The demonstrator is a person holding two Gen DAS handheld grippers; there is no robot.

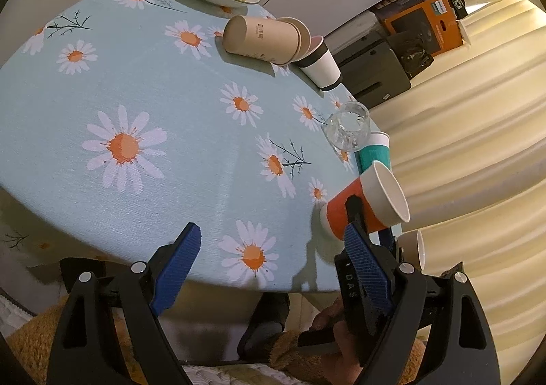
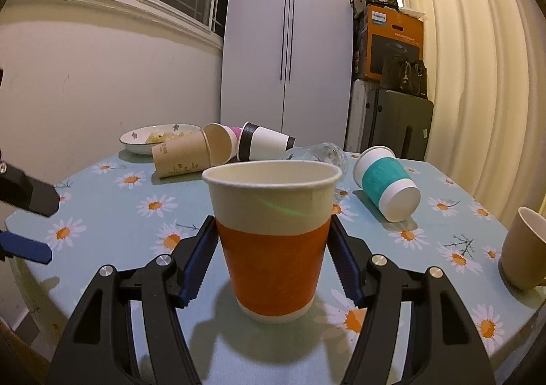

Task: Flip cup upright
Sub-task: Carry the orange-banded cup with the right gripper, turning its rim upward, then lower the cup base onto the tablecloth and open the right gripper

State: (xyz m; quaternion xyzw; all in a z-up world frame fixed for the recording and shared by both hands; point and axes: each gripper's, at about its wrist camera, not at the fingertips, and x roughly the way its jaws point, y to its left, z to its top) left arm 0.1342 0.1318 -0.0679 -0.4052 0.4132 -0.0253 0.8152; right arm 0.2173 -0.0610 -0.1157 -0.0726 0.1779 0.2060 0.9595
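Orange cup point(image 2: 273, 241): upright, mouth up, base on or just over the daisy tablecloth; which of the two I cannot tell. It stands near the table's front edge in the right wrist view.
Right gripper point(image 2: 273, 245): blue pads clamped against both sides of the orange band.
Left gripper point(image 1: 273, 265): jaws wide apart, holding nothing, hanging over the table's edge beside the orange cup point(image 1: 365, 204).
Teal cup point(image 2: 387, 182): on its side, just behind and right of the orange cup, bottom toward the camera.
Clear glass point(image 2: 320, 153): lying down between the teal cup and the black-banded cup.
Black-banded cup point(image 2: 264, 144): on its side near the far edge.
Brown cups point(image 2: 191, 154): nested, lying down, touching the black-banded cup's neighbour, a pink one point(image 2: 235, 132).
Plate point(image 2: 136, 139): at the far left edge, food on it.
Beige mug point(image 2: 523, 248): upright at the right edge.
Table point(image 2: 102, 214): round, pale blue cloth.
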